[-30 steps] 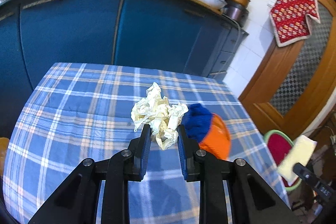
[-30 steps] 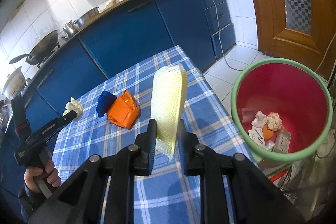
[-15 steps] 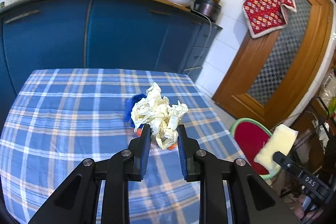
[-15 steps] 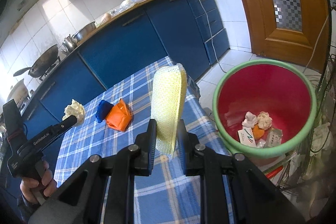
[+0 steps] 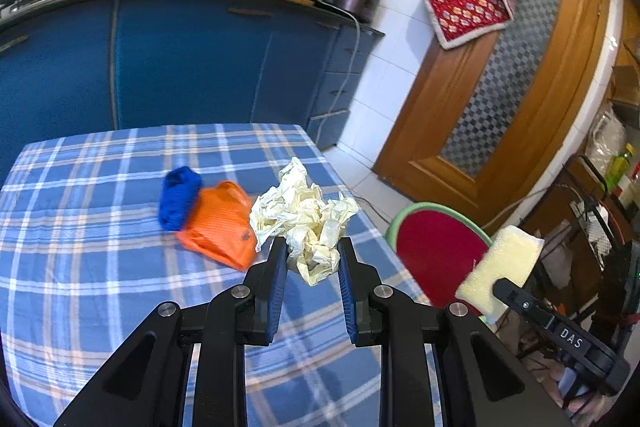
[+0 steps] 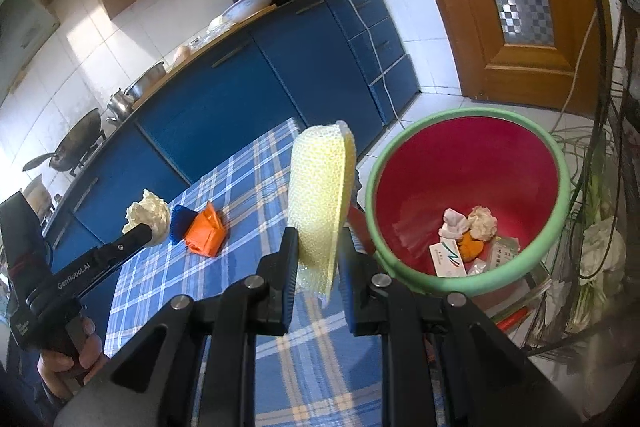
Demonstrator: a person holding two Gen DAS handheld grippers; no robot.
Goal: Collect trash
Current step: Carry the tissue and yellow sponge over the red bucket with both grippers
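My left gripper (image 5: 312,259) is shut on a crumpled cream paper wad (image 5: 306,215), held above the right side of the blue plaid table (image 5: 100,267). My right gripper (image 6: 318,247) is shut on a yellow foam-net sleeve (image 6: 320,195), held upright beside the red bin with a green rim (image 6: 468,195). The bin holds several scraps at its bottom. It shows in the left wrist view (image 5: 436,247) past the table's right edge, with the sleeve (image 5: 500,271) beside it. An orange wrapper (image 5: 220,227) and a blue wad (image 5: 178,195) lie on the table.
Blue kitchen cabinets (image 5: 180,59) run behind the table, with pots and appliances on the counter. A wooden door (image 5: 500,99) stands at the right. Cables and a wire rack (image 6: 600,187) crowd the floor right of the bin.
Both grippers have swung right with their loads. The left one moved from the table's middle toward its right edge; the right one drew closer to the bin, which fills more of its view.
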